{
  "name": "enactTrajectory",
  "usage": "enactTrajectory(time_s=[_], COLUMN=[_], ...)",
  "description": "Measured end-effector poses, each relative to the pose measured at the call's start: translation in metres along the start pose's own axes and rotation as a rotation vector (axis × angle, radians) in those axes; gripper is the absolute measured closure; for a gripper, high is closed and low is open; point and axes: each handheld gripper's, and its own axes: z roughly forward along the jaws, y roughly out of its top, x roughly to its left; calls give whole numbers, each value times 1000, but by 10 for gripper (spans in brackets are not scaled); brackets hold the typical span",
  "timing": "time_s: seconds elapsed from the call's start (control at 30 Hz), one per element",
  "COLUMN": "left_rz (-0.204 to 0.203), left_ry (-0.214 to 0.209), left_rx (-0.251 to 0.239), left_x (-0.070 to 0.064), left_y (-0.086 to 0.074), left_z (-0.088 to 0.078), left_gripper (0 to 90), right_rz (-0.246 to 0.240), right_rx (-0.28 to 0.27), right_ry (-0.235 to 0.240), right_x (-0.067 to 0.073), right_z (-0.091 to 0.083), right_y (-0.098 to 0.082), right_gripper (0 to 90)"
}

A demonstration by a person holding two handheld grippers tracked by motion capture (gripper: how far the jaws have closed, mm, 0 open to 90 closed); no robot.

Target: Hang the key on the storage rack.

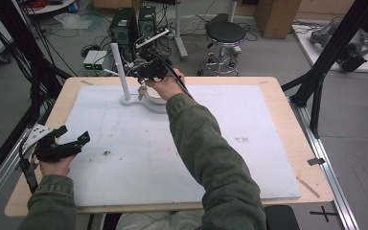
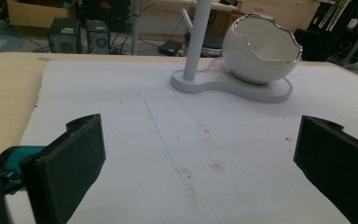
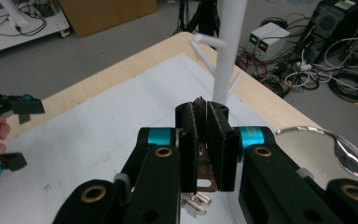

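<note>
My left fingers (image 1: 72,139) rest near the left edge of the surface (image 1: 278,96), spread wide apart with nothing between them; through them I look across the white mat (image 2: 121,140) that covers most of the surface. Far ahead of them, toward the far edge, stands the white stand (image 2: 200,84), its upright post (image 2: 196,37) rising from a flat base, and beside the post sits the egg-shaped bowl (image 2: 261,51) with its jagged silver rim, on that same base.

My right fingers (image 3: 206,123) are over there, well apart from the left ones, hovering above the stand's base close by the post. They are clenched on a key (image 3: 204,175): its flat metal head is pinched between the two black pads and its ring of other keys (image 3: 193,203) dangles beneath them. The post stands just beyond the fingertips, its short side pegs (image 3: 207,42) pointing out above them, and the bowl's rim lies just to their right.
</note>
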Motion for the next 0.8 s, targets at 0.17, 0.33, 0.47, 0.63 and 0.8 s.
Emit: enactTrajectory(time_s=[0.17,0.33,0.47,0.63,0.8], left_rz=[-4,-19,-30,-36,-35], left_ry=[3,13,21,26,22], left_rx=[-5,-19,-26,-25,-26], left_x=[1,3,6,7,7], left_y=[0,1,1,1,1], left_z=[1,1,1,1,1], left_gripper=[25,24,24,24,25], right_rz=[-21,-29,-33,-57,-76], right_rx=[-3,-23,-42,-46,-45], right_ry=[4,5,19,27,30], right_x=[5,8,9,16,21], right_z=[10,16,19,25,30], right_y=[17,33,46,67,76], right_gripper=[830,830,830,830,830])
